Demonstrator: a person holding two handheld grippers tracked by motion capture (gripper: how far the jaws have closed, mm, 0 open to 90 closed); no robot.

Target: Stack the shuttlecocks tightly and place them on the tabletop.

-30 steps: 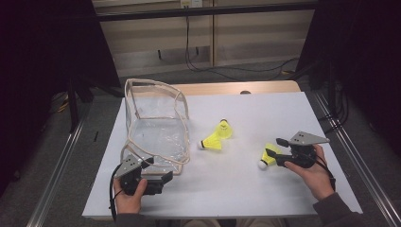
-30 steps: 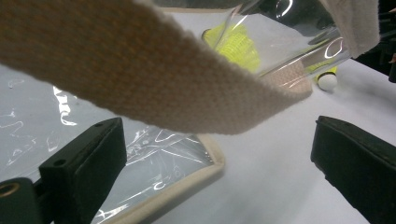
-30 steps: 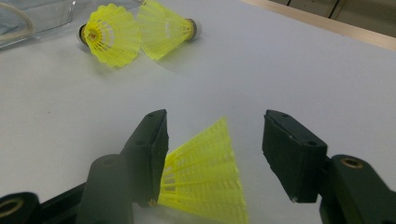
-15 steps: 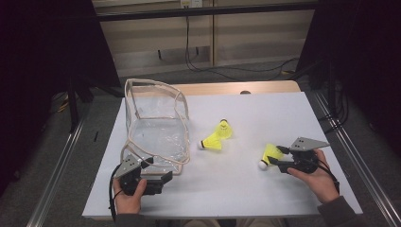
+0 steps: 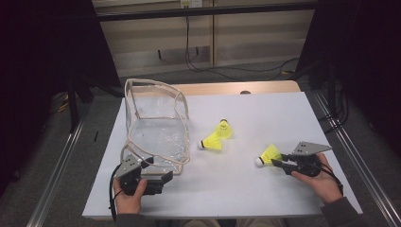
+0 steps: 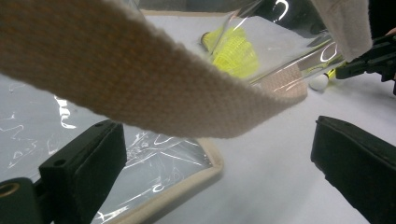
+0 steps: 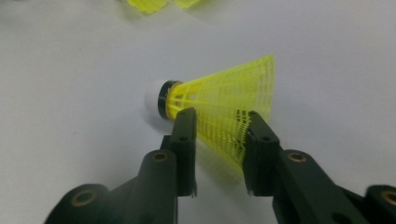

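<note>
Right gripper point(image 5: 279, 162) pinching a yellow shuttlecock point(image 5: 268, 155) on the table point(image 5: 265, 198).
Its fingers have just been closing onto the skirt, hand low, pointing left; left gripper point(image 5: 158, 182) rests wide beside the clear bag point(image 5: 156, 125).

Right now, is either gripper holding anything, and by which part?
The right gripper, jaws just closing, pinches a yellow shuttlecock by its mesh skirt, near the cork. The left gripper is open, holding nothing.
</note>
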